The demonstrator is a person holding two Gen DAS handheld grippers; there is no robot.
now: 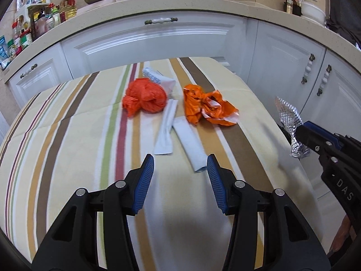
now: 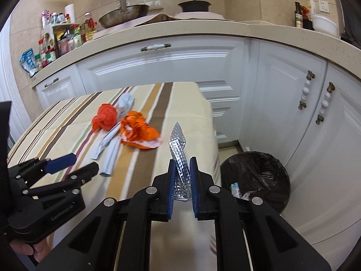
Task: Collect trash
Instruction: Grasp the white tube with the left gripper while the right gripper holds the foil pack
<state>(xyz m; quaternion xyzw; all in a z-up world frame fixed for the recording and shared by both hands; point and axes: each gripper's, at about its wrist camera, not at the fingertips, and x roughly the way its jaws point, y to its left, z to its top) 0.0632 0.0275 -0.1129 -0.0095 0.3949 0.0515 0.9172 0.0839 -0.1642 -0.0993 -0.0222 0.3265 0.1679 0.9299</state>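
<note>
Beside the desk (image 2: 67, 117), above the bin (image 2: 255, 178), the right hand-held gripper (image 2: 182, 169) clamps a foil wrapper (image 2: 178, 149); the left hand-held gripper (image 1: 180, 164) hangs half open, empty, over the desk's blue packets (image 1: 191, 144).

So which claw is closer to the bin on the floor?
Right. The right claw, holding foil, hangs by the table's edge just beside the bin; the left claw is farther off, over the table.

Our left hand-held gripper (image 1: 180, 164) tilts downward with its 2 blue pads parted and nothing between them. Our right hand-held gripper (image 2: 182, 169) also angles down, its pads clamped tight on a foil strip (image 2: 179, 155). Fingers (image 2: 29, 251) wrap the left handle.
</note>
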